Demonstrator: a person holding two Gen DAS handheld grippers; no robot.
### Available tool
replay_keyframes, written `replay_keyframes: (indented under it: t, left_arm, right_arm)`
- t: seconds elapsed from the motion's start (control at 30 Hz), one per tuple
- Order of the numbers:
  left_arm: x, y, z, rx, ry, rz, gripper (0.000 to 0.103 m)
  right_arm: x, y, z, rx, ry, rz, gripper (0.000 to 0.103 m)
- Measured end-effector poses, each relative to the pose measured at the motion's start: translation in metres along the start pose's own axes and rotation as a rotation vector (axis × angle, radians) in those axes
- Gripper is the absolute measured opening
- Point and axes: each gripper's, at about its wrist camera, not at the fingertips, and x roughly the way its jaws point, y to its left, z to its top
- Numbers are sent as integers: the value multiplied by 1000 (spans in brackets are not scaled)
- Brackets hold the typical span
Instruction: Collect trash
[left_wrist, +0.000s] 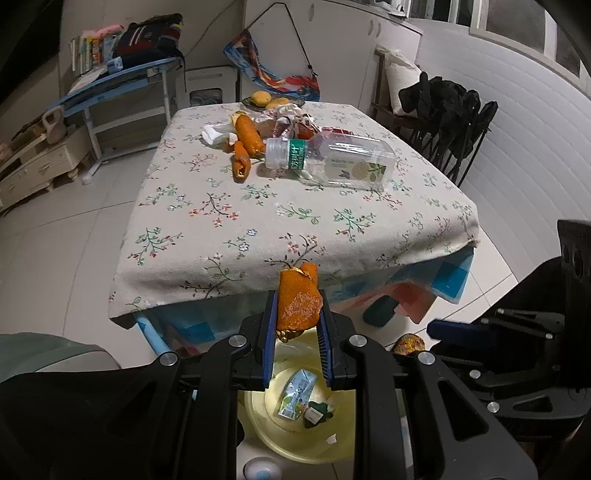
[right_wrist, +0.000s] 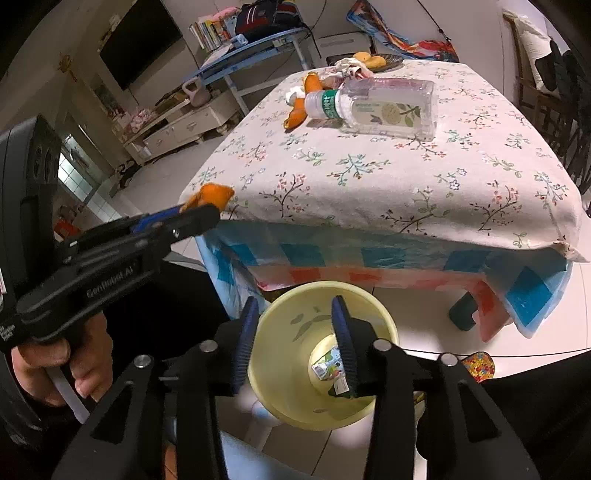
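Note:
My left gripper (left_wrist: 297, 314) is shut on an orange peel (left_wrist: 298, 304), held just off the table's near edge above a yellow bin (left_wrist: 266, 439); the same peel (right_wrist: 211, 195) shows at that gripper's tip in the right wrist view. My right gripper (right_wrist: 293, 321) stands open over the yellow bin (right_wrist: 280, 339), nothing between its fingers. Wrappers (right_wrist: 328, 365) lie at the bin's bottom. On the floral tablecloth (left_wrist: 258, 221) lie a clear plastic bottle (left_wrist: 332, 160), more orange peels (left_wrist: 247, 138) and crumpled paper (left_wrist: 218, 134).
A plate of fruit (left_wrist: 271, 99) sits at the table's far edge. A dark chair with black clothing (left_wrist: 450, 122) stands to the right, a blue desk (left_wrist: 118, 85) at the back left. A hand (right_wrist: 55, 362) grips the left tool's handle.

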Motion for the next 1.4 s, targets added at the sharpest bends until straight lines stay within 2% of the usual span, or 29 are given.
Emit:
replay_keyframes:
  t: [0.23, 0.43, 0.53, 0.6, 0.7, 0.87, 1.0, 1.17, 1.4]
  left_arm:
    - [8, -11, -8, 49, 53, -37, 19]
    - [13, -19, -12, 85, 95, -64, 22]
    - [15, -23, -16, 107, 118, -80, 29]
    - [15, -26, -17, 122, 122, -81, 38]
    - [14, -27, -16, 125, 115, -73, 47]
    - [11, -18, -12, 80, 89, -51, 56]
    - [3, -6, -6, 16, 30, -17, 66]
    - [-2, 12, 0, -69, -20, 33, 70]
    - [-1, 26, 3, -146, -45, 78, 73]
  right_arm:
    - [-9, -8, 3, 40, -50, -14, 59]
    - [-14, -16, 5, 72, -79, -26, 64]
    - [-17, -19, 6, 87, -87, -30, 67]
    - [-18, -20, 6, 95, -92, -32, 68]
    - [-19, -21, 6, 102, -96, -34, 69]
    - [-19, -23, 7, 105, -100, -39, 70]
    - [-19, -23, 7, 103, -104, -44, 71]
    - [-20, -22, 7, 98, -109, -49, 71]
    - [-20, -21, 7, 86, -114, -58, 73]
